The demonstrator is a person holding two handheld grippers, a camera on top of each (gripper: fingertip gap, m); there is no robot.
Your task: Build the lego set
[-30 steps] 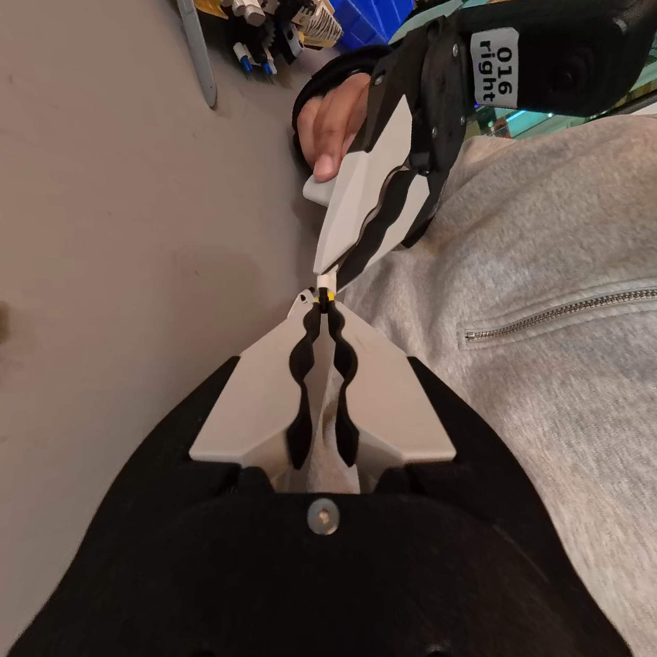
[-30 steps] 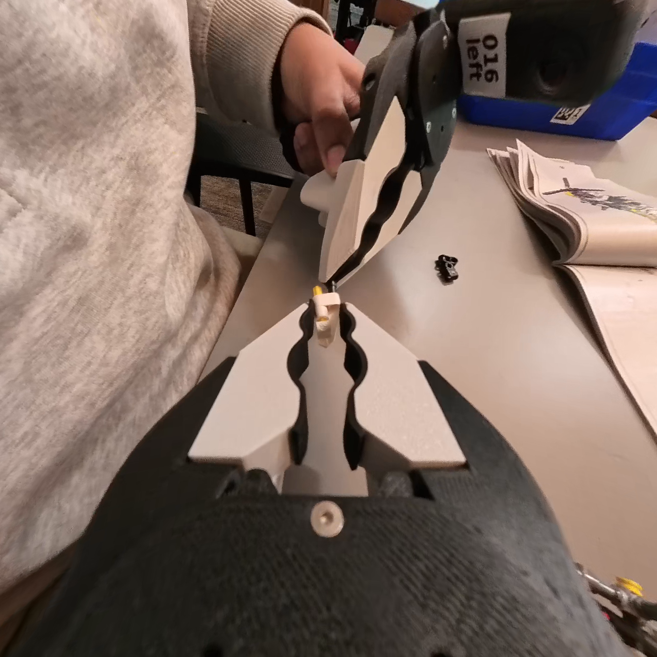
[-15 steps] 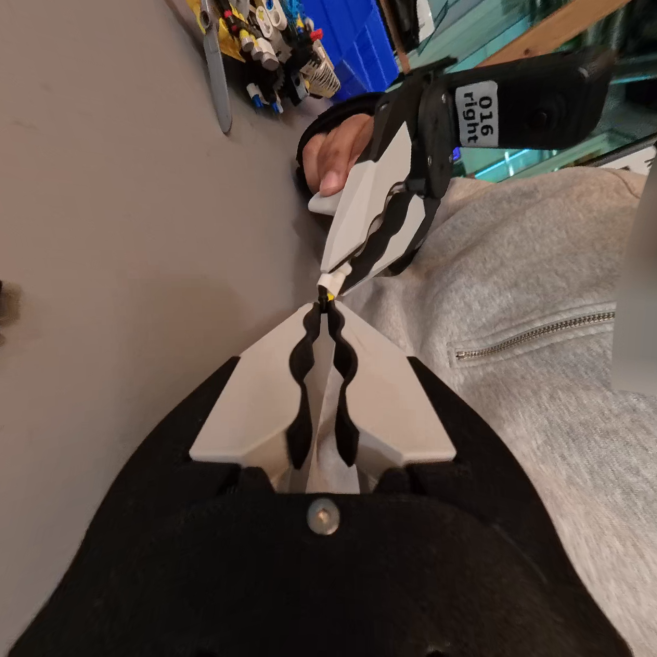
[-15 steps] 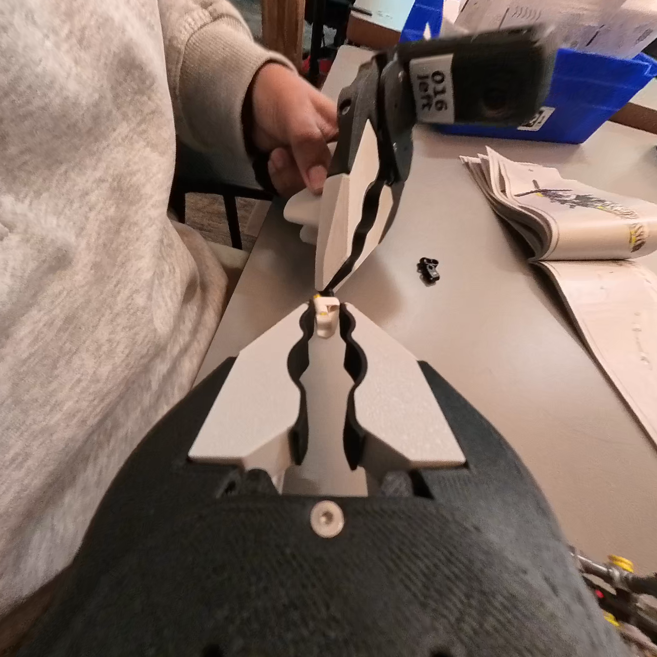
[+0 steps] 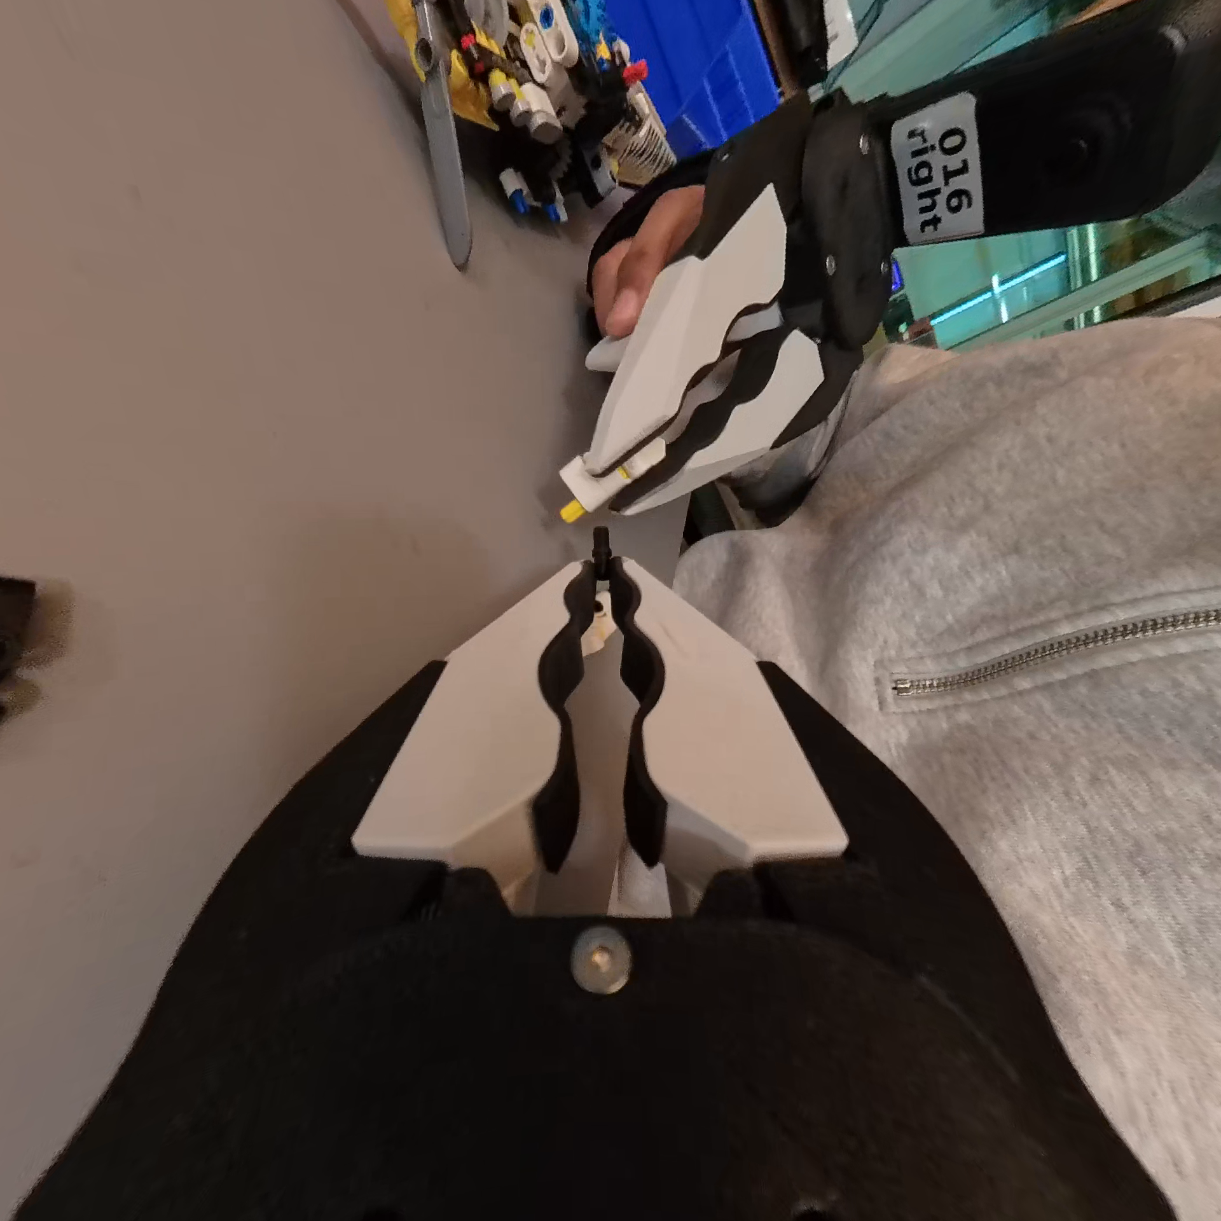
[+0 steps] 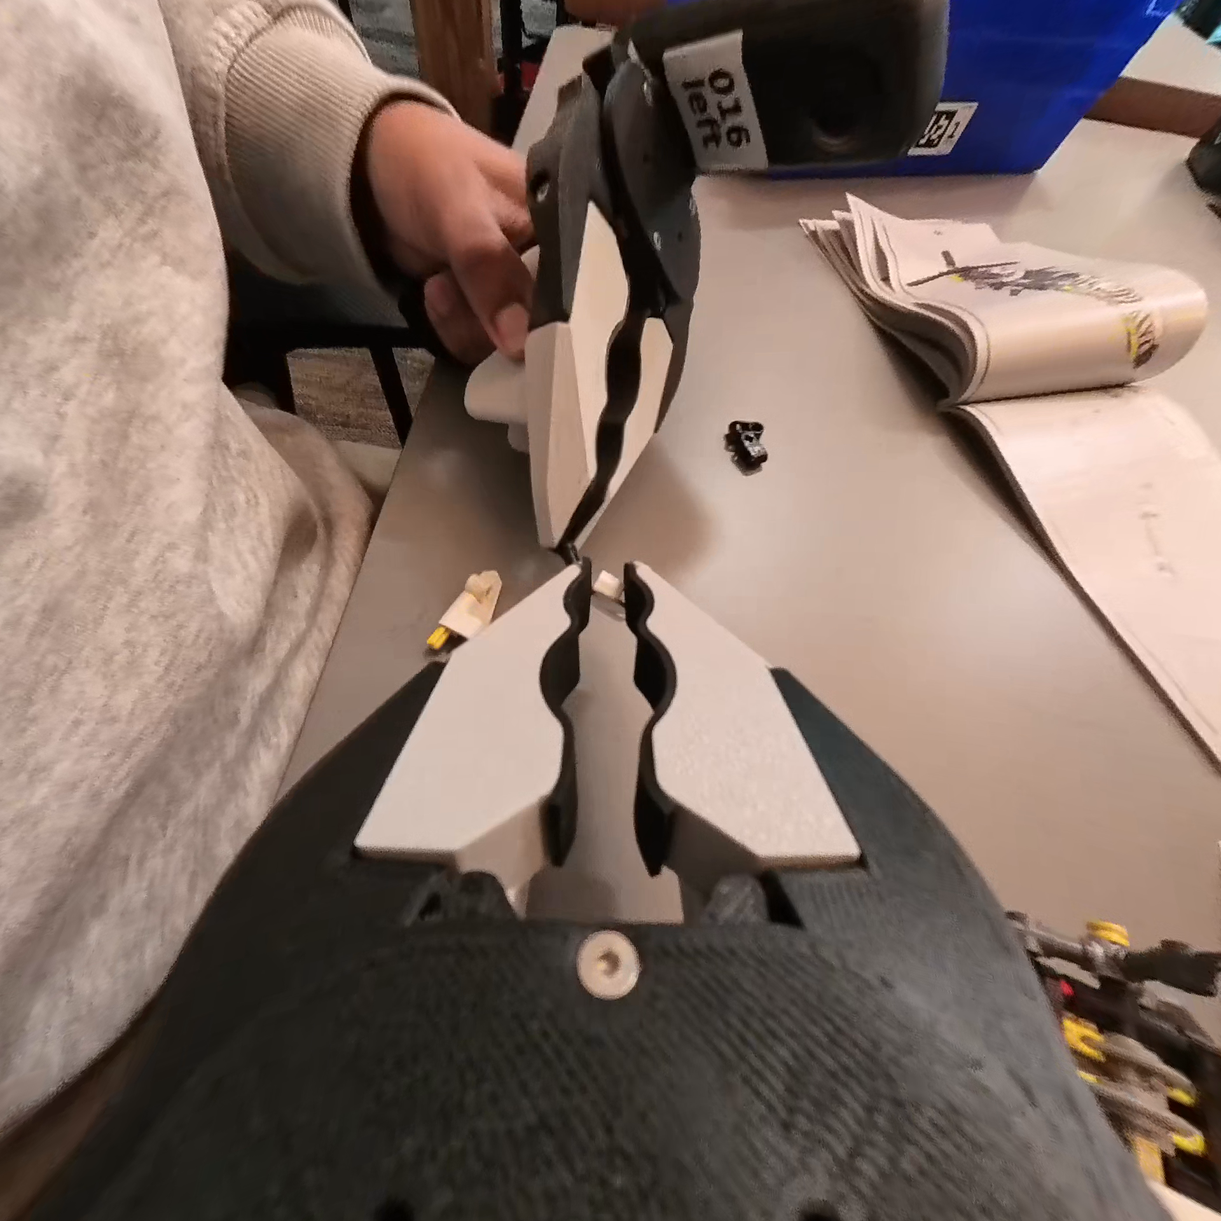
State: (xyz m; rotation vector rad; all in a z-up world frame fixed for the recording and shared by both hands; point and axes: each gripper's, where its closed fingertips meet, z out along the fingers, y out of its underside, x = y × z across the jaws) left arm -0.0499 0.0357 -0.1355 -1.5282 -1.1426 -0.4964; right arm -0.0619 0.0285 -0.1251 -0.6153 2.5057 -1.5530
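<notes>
My left gripper (image 5: 598, 571) is shut on a small black pin (image 5: 600, 543) that sticks out past its tips. My right gripper (image 6: 606, 573) is shut on a white connector (image 6: 608, 585). In the left wrist view that connector (image 5: 585, 479) has a yellow pin (image 5: 571, 512) pointing at the black pin, with a small gap between them. The right gripper (image 5: 598, 489) is above the left one there. The left gripper (image 6: 567, 547) shows just beyond my right tips. A second white piece with a yellow pin (image 6: 472, 604) lies on the table near its edge.
On the grey table (image 5: 198, 396) are an open instruction booklet (image 6: 991, 317), a small black part (image 6: 746, 446), a blue bin (image 6: 1031, 86), and a pile of lego parts (image 5: 542, 99) with a long grey blade (image 5: 446, 152). The person's grey sweater (image 5: 958, 594) is close by. Less than 4 cm separates the two grippers' tips.
The two grippers have drawn apart. The black pin and the white connector touched before and now have a gap between them. The loose white piece has come into the right wrist view.
</notes>
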